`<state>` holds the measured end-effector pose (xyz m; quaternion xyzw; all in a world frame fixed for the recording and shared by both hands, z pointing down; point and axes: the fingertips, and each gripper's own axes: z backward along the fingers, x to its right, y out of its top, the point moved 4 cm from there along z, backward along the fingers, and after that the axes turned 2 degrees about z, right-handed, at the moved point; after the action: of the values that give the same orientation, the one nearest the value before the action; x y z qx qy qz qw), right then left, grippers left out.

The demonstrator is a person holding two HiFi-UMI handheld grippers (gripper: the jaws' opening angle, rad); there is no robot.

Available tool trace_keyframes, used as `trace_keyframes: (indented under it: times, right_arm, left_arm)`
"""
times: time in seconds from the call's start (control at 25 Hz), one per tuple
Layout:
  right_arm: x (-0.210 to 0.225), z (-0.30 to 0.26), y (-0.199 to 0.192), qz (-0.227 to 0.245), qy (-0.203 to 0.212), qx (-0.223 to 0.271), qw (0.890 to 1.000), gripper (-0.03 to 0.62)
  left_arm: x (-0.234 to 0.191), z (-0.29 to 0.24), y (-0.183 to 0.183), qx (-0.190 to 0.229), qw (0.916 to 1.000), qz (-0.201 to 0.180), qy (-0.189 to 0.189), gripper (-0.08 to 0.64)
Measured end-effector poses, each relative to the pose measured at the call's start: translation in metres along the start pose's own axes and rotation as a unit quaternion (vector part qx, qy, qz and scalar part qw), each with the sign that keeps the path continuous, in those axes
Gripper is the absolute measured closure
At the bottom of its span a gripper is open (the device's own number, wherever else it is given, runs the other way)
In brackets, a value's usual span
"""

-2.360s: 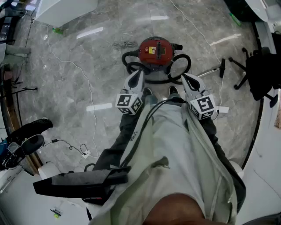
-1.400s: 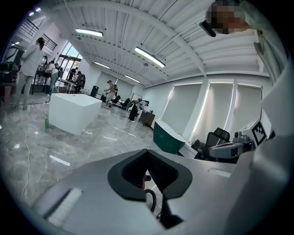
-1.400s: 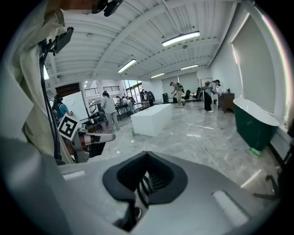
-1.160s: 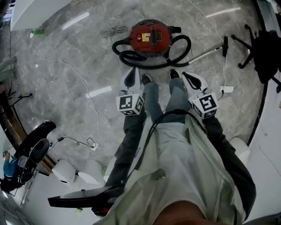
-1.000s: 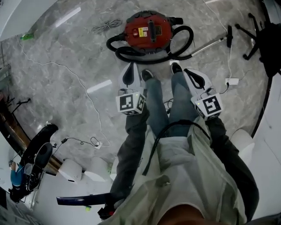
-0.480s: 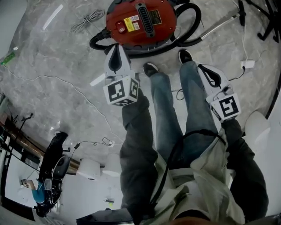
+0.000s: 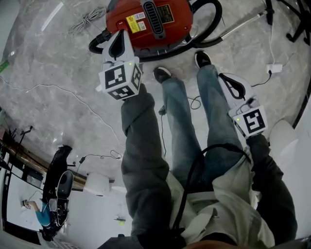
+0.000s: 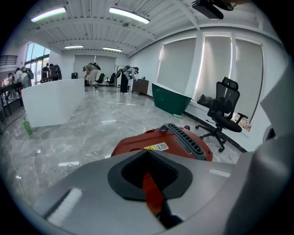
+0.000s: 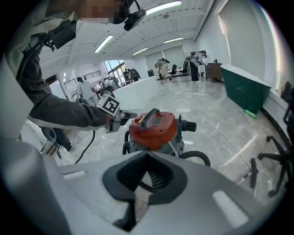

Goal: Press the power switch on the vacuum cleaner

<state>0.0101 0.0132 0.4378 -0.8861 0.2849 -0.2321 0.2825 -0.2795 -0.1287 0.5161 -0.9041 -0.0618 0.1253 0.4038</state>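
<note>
- Vacuum [image 7: 146,19]: red, round, on the grey floor [image 7: 58,63] straight ahead of the person's shoes [image 7: 163,74]. Black hose [image 7: 210,9] loops round its base; metal wand [image 7: 243,26] lies to its right.
- Left gripper [image 7: 121,35]: arm stretched forward, tip over the near-left part of the vacuum's top. Jaws clenched tip to tip, nothing between them.
- Left gripper view: vacuum [image 8: 161,142] fills the space just past the closed tips [image 8: 147,153]; yellow label and black grille visible on top.
- Right gripper view: left gripper [image 9: 126,114] sits at the top-left edge of the vacuum [image 9: 154,126]. Cannot tell whether it touches. The switch cannot be made out in any view.
- Right gripper [image 7: 224,78]: held low beside the right leg, well apart from the vacuum, pointing toward it. Jaws [image 9: 147,155] clenched, empty.
- Office chair [image 8: 225,114] stands beyond the vacuum, to the right.
</note>
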Motion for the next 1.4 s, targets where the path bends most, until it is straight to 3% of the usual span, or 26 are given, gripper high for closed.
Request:
trace_keyframes:
  times: [0.32,0.48,0.72,0.92,1.2,1.4]
  right_arm:
    - [0.014,0.003,0.005,-0.001,-0.007,0.023,1.000,0.591]
    - [0.020,0.004,0.016,-0.012,-0.030,0.039,0.999,0.591]
    - [0.024,-0.014,0.050,0.031,-0.043,0.076,0.996,0.591]
    - [0.027,-0.032,0.072,0.036,-0.026,0.093,0.995,0.591]
    - [0.029,-0.055,0.084,0.049,-0.009,0.069,0.996,0.591]
    - [0.039,-0.064,0.091,0.039,-0.016,0.077,0.996,0.591]
  left_arm:
    - [0.000,-0.005,-0.010,0.001,0.9995,-0.012,0.031,0.558]
    - [-0.003,-0.004,-0.013,0.015,0.9982,0.048,0.032,0.558]
    - [0.001,-0.007,-0.022,-0.021,0.9989,0.000,0.042,0.557]
    - [0.000,-0.008,-0.021,-0.025,0.9994,0.006,0.022,0.557]
    - [0.000,-0.006,-0.022,0.001,0.9987,0.017,0.048,0.557]
    - [0.001,-0.007,-0.022,0.001,0.9992,0.011,0.038,0.557]
